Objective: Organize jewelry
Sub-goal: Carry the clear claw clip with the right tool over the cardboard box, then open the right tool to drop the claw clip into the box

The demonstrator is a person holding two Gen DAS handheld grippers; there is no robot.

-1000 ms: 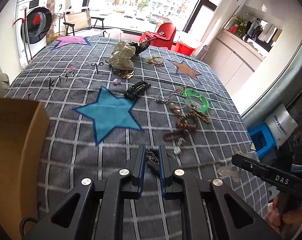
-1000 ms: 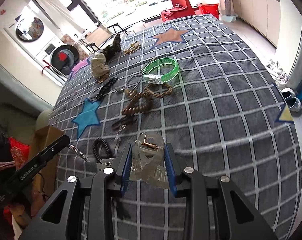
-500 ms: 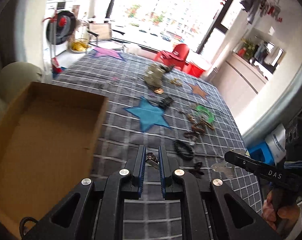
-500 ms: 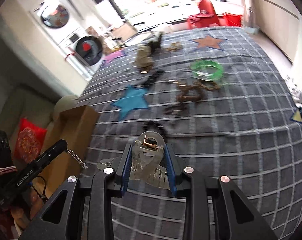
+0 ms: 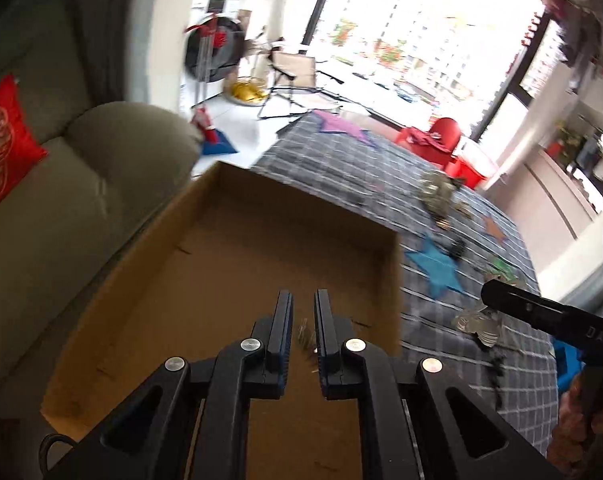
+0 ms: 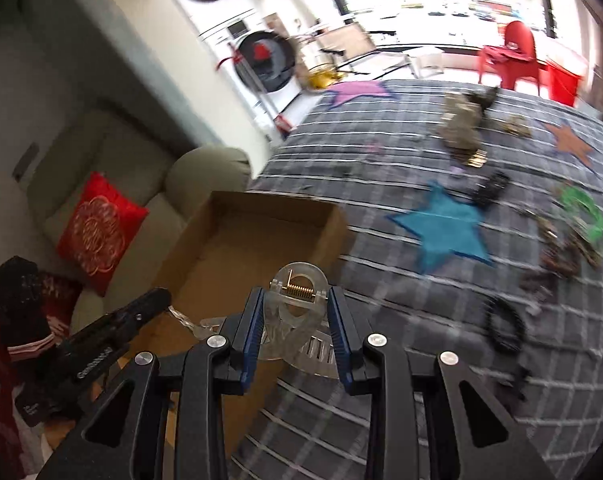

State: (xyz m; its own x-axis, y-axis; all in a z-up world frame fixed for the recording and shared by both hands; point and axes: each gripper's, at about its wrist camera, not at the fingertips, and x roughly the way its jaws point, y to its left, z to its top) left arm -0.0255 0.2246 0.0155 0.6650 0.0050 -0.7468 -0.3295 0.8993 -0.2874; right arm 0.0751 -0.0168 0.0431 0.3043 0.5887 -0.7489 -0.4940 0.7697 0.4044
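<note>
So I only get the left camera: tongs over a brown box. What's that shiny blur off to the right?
Observer: The right camera shows it clearly: a see-through hair clip with a brass spring, pinched in the right tongs.
Visitor: Is it over the box too?
Observer: Not quite. In that view it sits by the box's right wall, where the box meets the checked blanket.
Visitor: And my tongs, anything in them?
Observer: Yes. From the right camera, a thin pale chain sticks out of the left tongs.
</note>
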